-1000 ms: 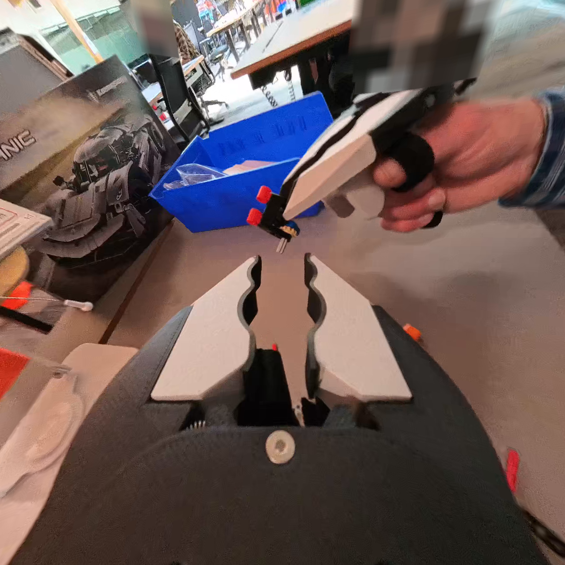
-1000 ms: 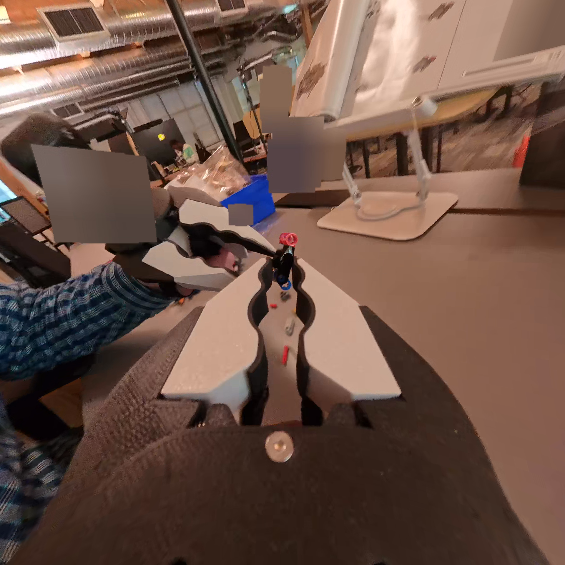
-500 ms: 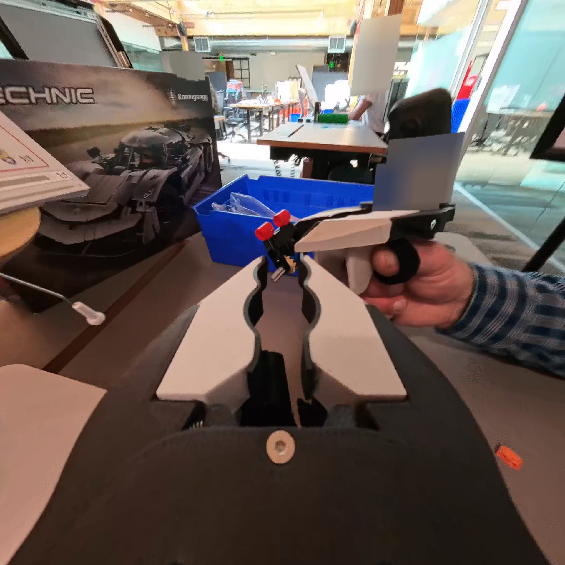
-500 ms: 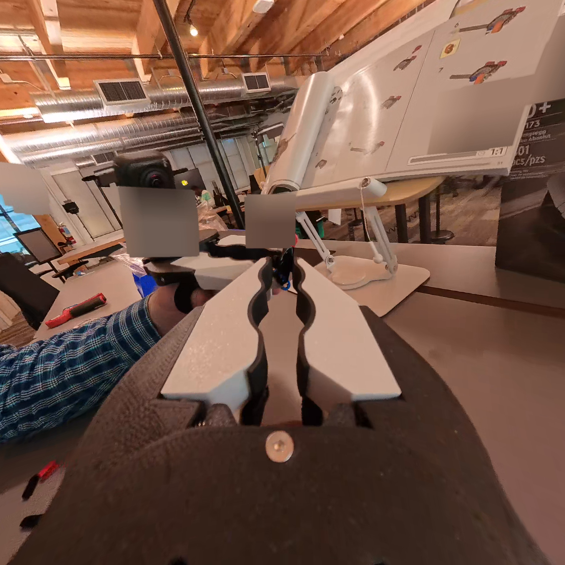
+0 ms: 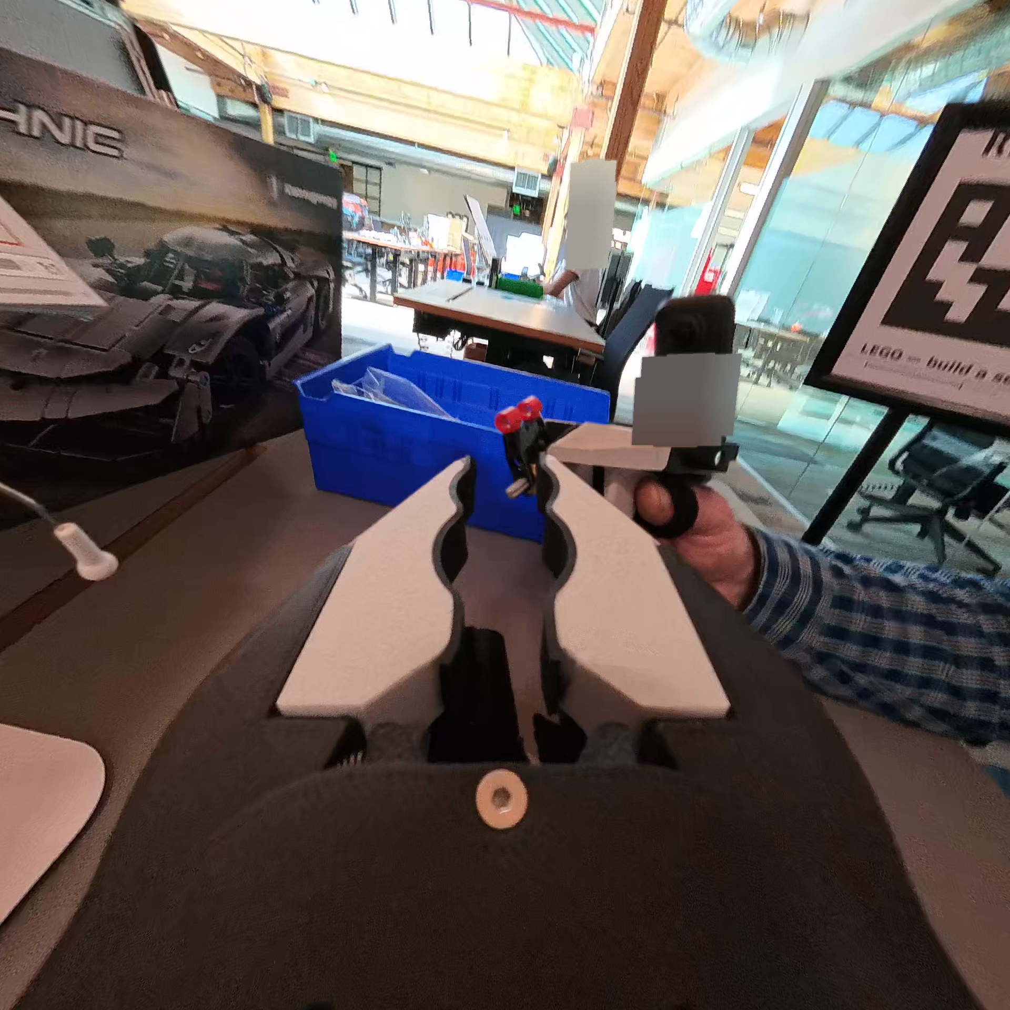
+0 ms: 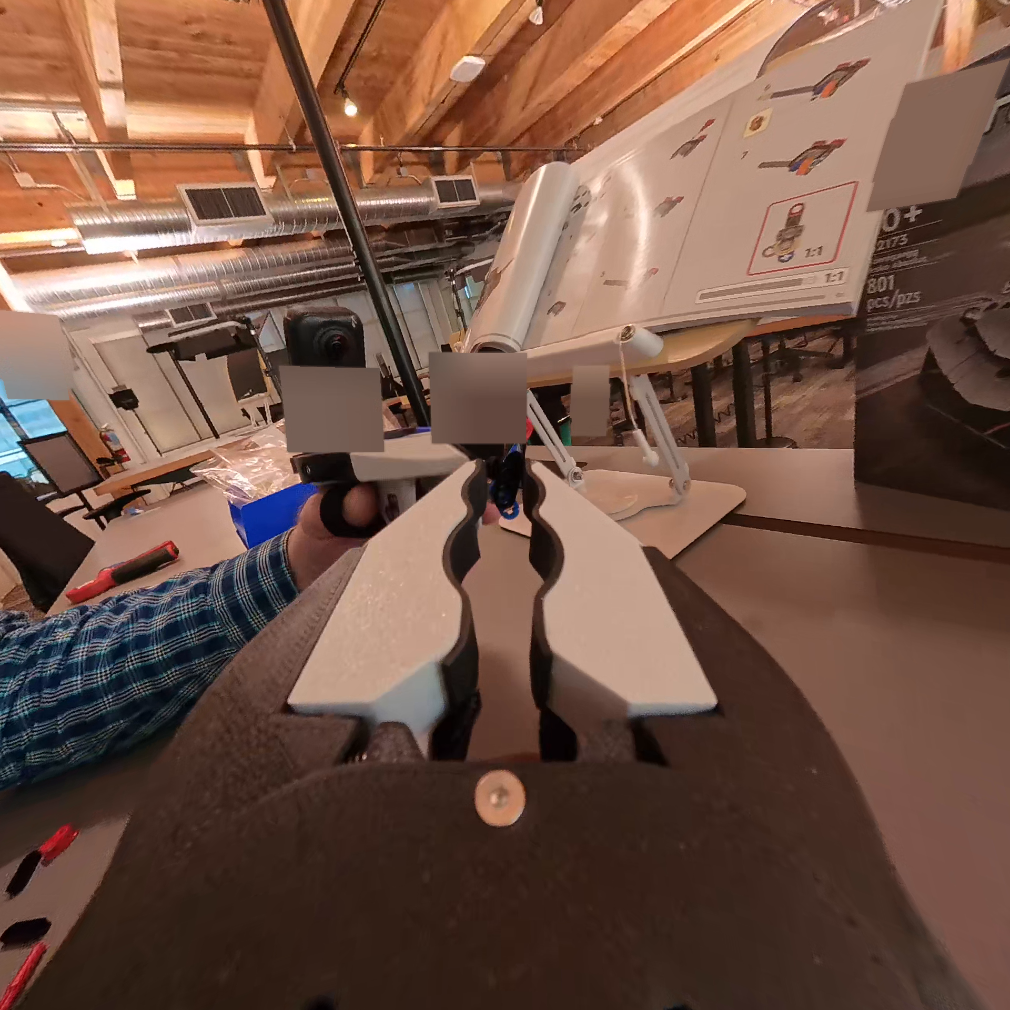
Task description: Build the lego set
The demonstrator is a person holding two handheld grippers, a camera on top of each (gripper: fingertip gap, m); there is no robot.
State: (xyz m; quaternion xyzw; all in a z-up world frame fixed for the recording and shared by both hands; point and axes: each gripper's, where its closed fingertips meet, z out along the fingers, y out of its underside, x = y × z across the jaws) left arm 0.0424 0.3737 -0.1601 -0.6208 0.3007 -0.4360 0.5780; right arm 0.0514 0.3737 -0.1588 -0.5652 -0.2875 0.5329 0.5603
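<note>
- The left gripper [image 5: 505,471] is held up over the bench [image 5: 229,557], its two white fingers [image 5: 393,590] spread with a clear gap between the tips, nothing pinched.
- Just past those tips sits the lego assembly [image 5: 520,448]: a small black piece with two red round ends on top and a pale pin sticking out below.
- The right gripper [image 6: 504,474] pinches this assembly at its fingertips. In the right wrist view it shows as a black and blue piece [image 6: 505,481] squeezed between the tips, a small blue ring hanging at the bottom.
- Each gripper appears in the other's view, side-on, held by a hand [image 5: 705,535] with a blue plaid sleeve [image 5: 885,628].
- Loose red and black lego pieces [image 6: 38,869] lie at the bench's near left edge in the right wrist view.
- A blue bin [image 5: 415,437] stands behind the assembly in the left wrist view, clear plastic bags [image 5: 382,388] inside it.
- At the bench's far side a white stand [image 6: 656,492] carries the open instruction booklet [image 6: 683,218].
- The dark set box [image 5: 164,306] with a car picture stands upright beside the booklet.
- A red-and-black tool [image 6: 123,568] lies on a farther table at the left.
</note>
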